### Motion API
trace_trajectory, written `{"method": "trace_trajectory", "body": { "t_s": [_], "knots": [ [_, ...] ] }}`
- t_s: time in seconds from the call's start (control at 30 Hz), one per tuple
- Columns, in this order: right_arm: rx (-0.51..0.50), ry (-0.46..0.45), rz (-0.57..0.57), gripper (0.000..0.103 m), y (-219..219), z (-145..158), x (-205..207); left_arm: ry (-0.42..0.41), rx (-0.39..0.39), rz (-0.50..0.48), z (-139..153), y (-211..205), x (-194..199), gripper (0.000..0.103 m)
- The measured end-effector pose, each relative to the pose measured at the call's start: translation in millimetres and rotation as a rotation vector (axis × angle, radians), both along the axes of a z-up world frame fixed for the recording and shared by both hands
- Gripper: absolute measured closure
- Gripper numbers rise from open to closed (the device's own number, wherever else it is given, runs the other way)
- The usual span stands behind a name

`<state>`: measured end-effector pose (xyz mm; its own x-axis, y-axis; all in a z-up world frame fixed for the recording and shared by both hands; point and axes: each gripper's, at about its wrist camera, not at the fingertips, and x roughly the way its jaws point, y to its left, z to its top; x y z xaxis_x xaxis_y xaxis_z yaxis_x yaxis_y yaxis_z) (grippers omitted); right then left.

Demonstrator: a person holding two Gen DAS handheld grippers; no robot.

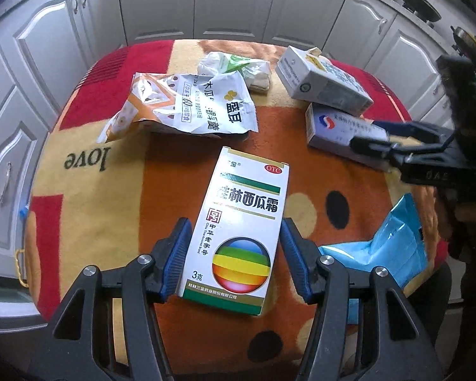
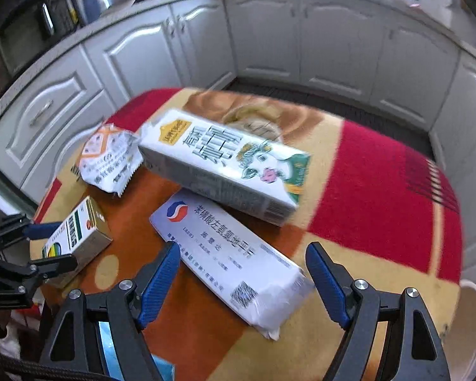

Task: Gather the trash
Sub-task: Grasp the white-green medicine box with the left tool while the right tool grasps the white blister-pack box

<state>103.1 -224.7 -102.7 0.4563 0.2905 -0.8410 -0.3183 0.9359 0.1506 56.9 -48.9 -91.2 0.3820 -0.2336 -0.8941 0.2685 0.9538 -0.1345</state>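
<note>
**Both grippers spread over boxes on the patterned desk**

We hold the left gripper [image 1: 234, 254] low over the desk [image 1: 111, 190], its blue fingers [image 1: 177, 254] apart on either side of the white medicine box with the rainbow ball [image 1: 242, 225]; we cannot tell whether the pads touch its sides. The box lies flat on the orange part of the cloth. Beyond it lie a crumpled orange-and-white snack bag [image 1: 187, 108] and a wadded white wrapper [image 1: 231, 66]. A blue foil pouch [image 1: 387, 247] sits at the desk's right edge.

Our right gripper [image 2: 242, 282] hovers with its fingers [image 2: 160, 282] wide apart over the near end of the long white pill box [image 2: 234, 257], which lies flat and angled. Just behind that box the milk carton [image 2: 225, 162] lies on its side, its near edge overlapping the pill box's far corner. White cabinets [image 2: 269, 41] ring the desk.
</note>
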Motion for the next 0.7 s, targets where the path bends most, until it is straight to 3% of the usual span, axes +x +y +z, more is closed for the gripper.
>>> {"method": "trace_trajectory", "body": {
  "t_s": [0.23, 0.33, 0.43, 0.5, 0.53, 0.6, 0.7],
  "knots": [
    [0.108, 0.074, 0.087, 0.024, 10, -2, -22, -0.017, 0.017, 0.004, 0, -5, -3, 0.047],
    [0.019, 0.006, 0.056, 0.024, 20, 2, -26, -0.013, 0.064, -0.004, -6, -11, -2, 0.046],
    [-0.029, -0.006, 0.064, 0.024, 36, -2, -19, -0.031, 0.089, -0.013, -11, -14, -2, 0.047],
    [-0.060, -0.018, 0.064, 0.032, 44, -6, -16, -0.027, 0.081, -0.015, -12, -14, -3, 0.049],
    [-0.076, -0.020, 0.068, 0.050, 48, -9, -15, -0.024, 0.066, -0.011, -11, -12, -4, 0.049],
    [-0.089, -0.041, 0.066, 0.050, 53, -9, -15, -0.013, 0.018, -0.010, -6, -8, -6, 0.050],
    [-0.093, -0.086, 0.060, 0.054, 48, 2, -25, -0.050, 0.016, -0.015, 7, -10, -14, 0.050]
  ]
}}
